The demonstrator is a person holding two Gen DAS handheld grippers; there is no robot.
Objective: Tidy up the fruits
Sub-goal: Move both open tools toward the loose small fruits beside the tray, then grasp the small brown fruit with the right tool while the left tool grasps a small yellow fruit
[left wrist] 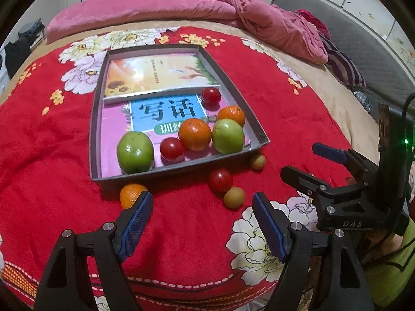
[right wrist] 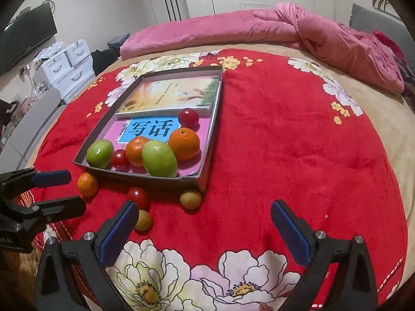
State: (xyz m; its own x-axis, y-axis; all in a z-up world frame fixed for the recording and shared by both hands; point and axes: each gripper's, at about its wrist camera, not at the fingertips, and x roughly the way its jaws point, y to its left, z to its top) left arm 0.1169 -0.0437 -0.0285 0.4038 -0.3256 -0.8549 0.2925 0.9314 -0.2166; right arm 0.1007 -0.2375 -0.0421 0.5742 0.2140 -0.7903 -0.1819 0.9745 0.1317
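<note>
With both the left claw (left wrist: 202,223) and right claw (right wrist: 205,223) released and empty, ease the left one down squarely over the orange (left wrist: 131,194) lying on the bed just outside the tray (left wrist: 94,134) near wall, then clench gently

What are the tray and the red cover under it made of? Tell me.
Tray: looks like thin grey cardboard, matte outside, from its folded straight walls. Red cover: plush fleece-like fabric, soft sheen and fuzzy nap, printed with flowers.
</note>
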